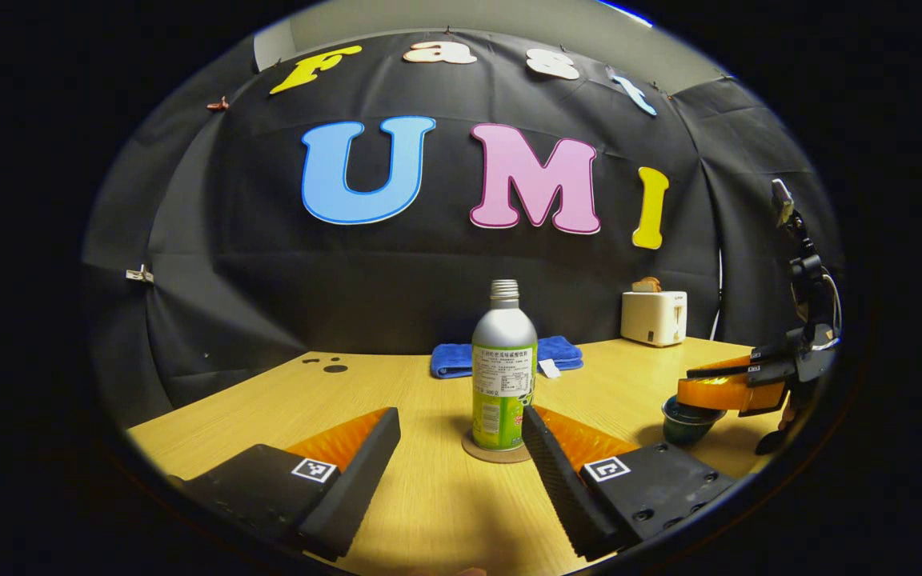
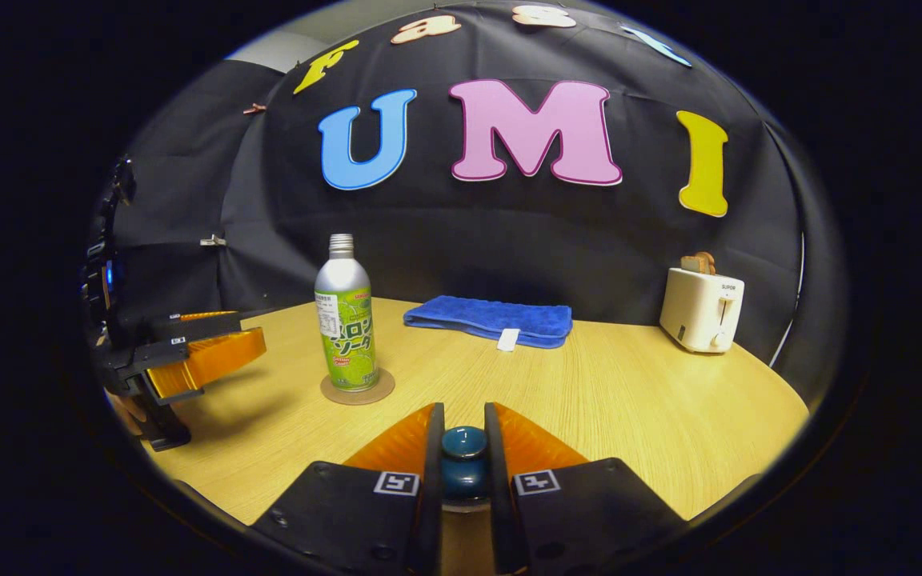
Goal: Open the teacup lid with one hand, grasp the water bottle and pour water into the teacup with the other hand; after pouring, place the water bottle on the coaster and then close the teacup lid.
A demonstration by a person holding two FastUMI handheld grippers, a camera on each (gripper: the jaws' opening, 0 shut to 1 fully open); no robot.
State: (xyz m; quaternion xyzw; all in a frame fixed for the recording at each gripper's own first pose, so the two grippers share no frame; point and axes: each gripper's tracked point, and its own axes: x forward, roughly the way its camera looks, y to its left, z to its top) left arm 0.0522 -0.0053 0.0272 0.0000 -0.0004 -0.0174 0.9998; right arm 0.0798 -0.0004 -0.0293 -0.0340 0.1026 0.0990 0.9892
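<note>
Right gripper view shows the right gripper [image 2: 463, 448] with its fingers narrowed onto the dark blue knob of the teacup lid [image 2: 463, 442], and the teacup below is hidden behind them, so whether the lid is lifted cannot be told. In the left gripper view the teacup [image 1: 685, 424] is partly covered by that gripper near the worktop's [image 1: 429, 512] right edge. The left gripper [image 1: 461, 448] has its fingers spread wide, with the water bottle [image 1: 503, 376] upright on its coaster [image 1: 481, 454] just ahead between them, untouched, toward the worktop's middle.
</note>
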